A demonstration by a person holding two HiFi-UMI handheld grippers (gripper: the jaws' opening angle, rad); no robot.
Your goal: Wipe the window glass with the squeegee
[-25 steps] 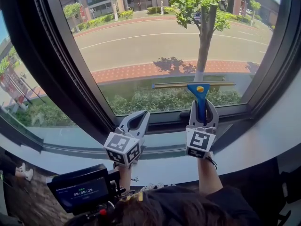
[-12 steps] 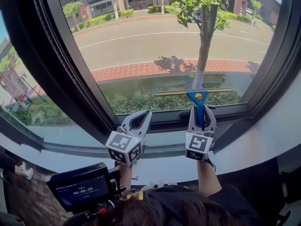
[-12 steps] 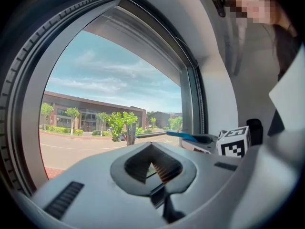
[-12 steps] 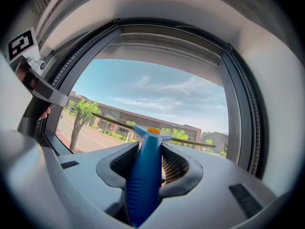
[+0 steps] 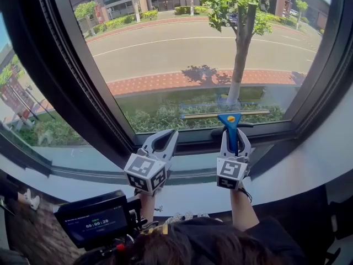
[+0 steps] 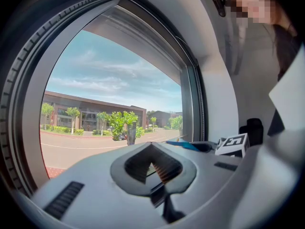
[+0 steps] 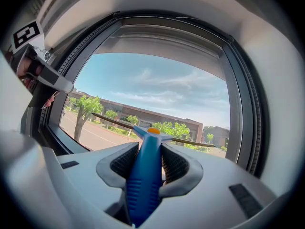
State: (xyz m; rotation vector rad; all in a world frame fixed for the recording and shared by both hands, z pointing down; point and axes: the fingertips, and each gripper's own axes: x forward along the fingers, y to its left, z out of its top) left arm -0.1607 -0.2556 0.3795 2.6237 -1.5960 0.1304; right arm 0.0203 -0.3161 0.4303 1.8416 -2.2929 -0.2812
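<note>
The squeegee (image 5: pixel 230 127) has a blue handle with an orange dot and a long thin blade (image 5: pixel 226 115). The blade lies level against the window glass (image 5: pixel 193 54), low down, just above the bottom frame (image 5: pixel 182 141). My right gripper (image 5: pixel 235 136) is shut on the squeegee's handle (image 7: pixel 145 171), which stands upright between the jaws, with the blade (image 7: pixel 190 142) across the pane. My left gripper (image 5: pixel 164 137) rests to the left of it by the bottom frame, shut and empty (image 6: pixel 152 151). The left gripper view catches the blue handle (image 6: pixel 183 145) off to the right.
The dark window frame (image 5: pixel 71 76) curves up on the left and on the right (image 5: pixel 325 65). A white sill (image 5: pixel 309 164) runs below the frame. A small screen device (image 5: pixel 96 222) sits at the lower left. A person (image 6: pixel 286 46) stands to the right inside the room.
The right gripper has drawn the squeegee down the glass, so the blade now sits lower, close to the bottom frame. The left gripper has stayed in place.
</note>
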